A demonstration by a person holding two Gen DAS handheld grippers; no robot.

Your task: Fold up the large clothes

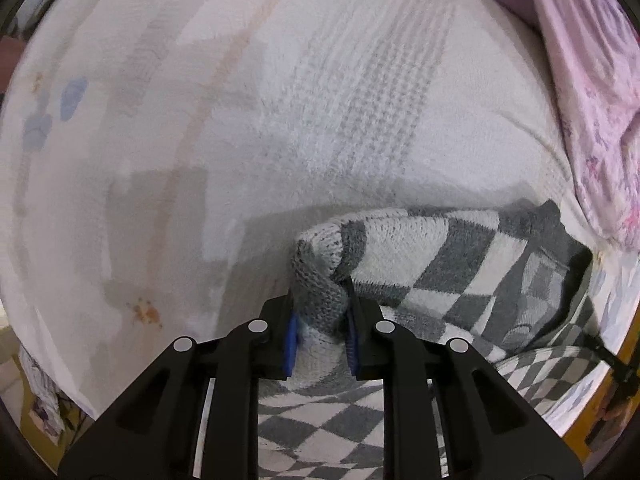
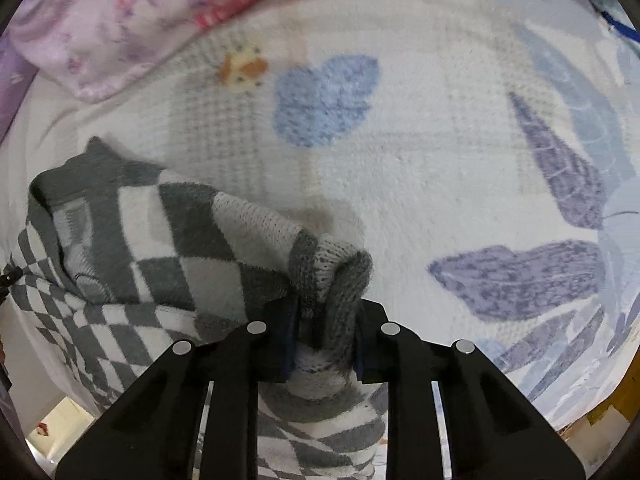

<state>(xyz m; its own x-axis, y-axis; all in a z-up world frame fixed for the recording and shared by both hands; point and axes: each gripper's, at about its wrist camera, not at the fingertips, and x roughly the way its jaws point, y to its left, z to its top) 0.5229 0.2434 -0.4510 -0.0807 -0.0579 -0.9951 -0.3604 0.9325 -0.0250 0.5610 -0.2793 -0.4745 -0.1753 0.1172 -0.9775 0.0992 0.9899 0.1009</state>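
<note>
Checkered sweater [image 1: 460,264] pinched by left hand-held gripper [image 1: 322,320] and right hand-held gripper [image 2: 324,316]; no readable writing.

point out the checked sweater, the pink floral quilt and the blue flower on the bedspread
checked sweater [image 1: 452,276]: left wrist view, on its checked body right of the gripper
pink floral quilt [image 2: 100,36]: right wrist view, on its folded edge at the upper left
blue flower [image 2: 326,98]: right wrist view, on the middle of the print

left gripper [image 1: 322,334] pinching checkered sweater [image 1: 440,264], white blanket [image 1: 240,100]

left claw [image 1: 322,334] pointing down, clamped, right claw [image 2: 325,338] clamped
</note>
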